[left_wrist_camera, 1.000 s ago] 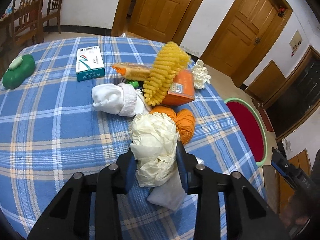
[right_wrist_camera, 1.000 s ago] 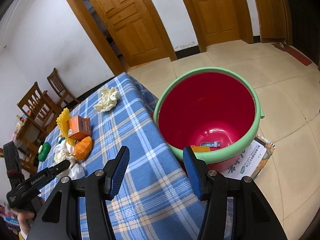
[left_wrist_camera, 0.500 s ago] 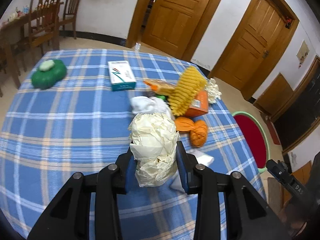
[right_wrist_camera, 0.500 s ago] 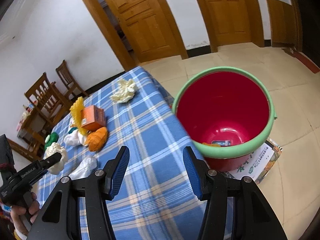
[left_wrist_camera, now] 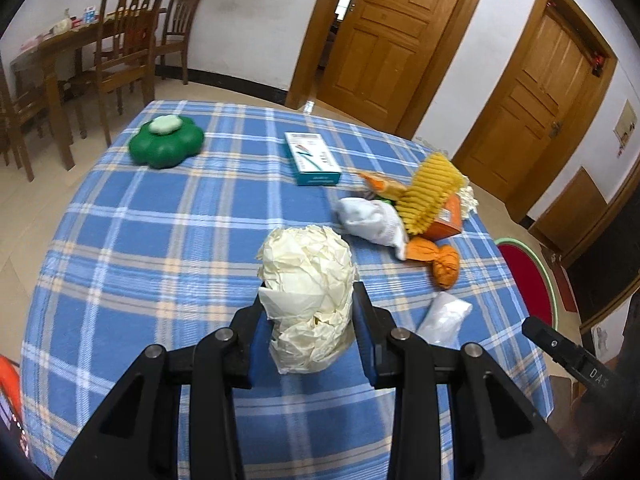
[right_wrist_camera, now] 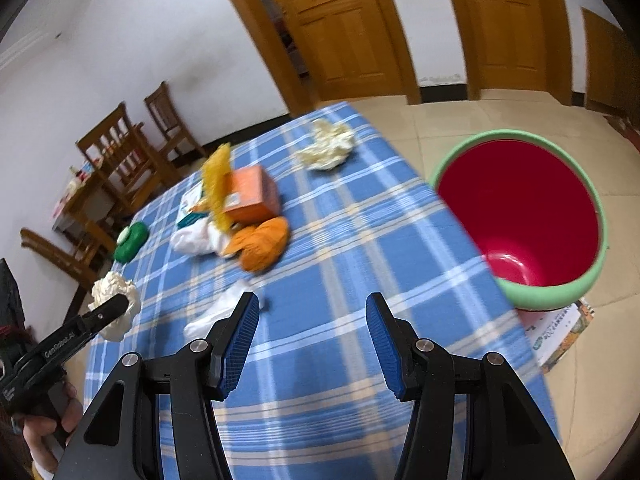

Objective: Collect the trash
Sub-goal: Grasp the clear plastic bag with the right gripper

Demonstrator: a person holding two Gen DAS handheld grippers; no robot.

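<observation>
The left gripper (left_wrist_camera: 308, 316) points down at a slant over the bench (left_wrist_camera: 160, 248). Its jaws are clenched on a paper ball (left_wrist_camera: 308, 280). The ball sits between the two jaws and is lifted off the blue checked cloth. In the right wrist view the same ball (right_wrist_camera: 114, 300) shows at the tip of the left gripper (right_wrist_camera: 116, 308), out past the bench edge, and a hand (right_wrist_camera: 44, 428) grips the handle.

The right gripper (right_wrist_camera: 312, 344) also slants down over the bench. Its jaws stand apart with nothing between them. A white bag (right_wrist_camera: 224, 312) lies on the cloth just past its left jaw. The red bin (right_wrist_camera: 524, 216) with a green rim stands on the floor beside the bench, to the right.

More trash lies on the bench: a second paper wad (right_wrist_camera: 326, 146) near the far edge, an orange box (left_wrist_camera: 444, 220), a yellow foam net (left_wrist_camera: 432, 192), an orange cloth (left_wrist_camera: 440, 260) and a white sock (left_wrist_camera: 372, 220), all close together.

A second ago the paper ball hung right over this pile. Now the pile is farther off and to the right, and much more of the bench shows, with the green flower thing (left_wrist_camera: 166, 146) and the small white and teal box (left_wrist_camera: 312, 158) now up ahead. A second ago the right gripper had the bin right in front of it. Now the bin sits off to the right and the bench fills the middle. Both pairs of jaws kept the same gap.
</observation>
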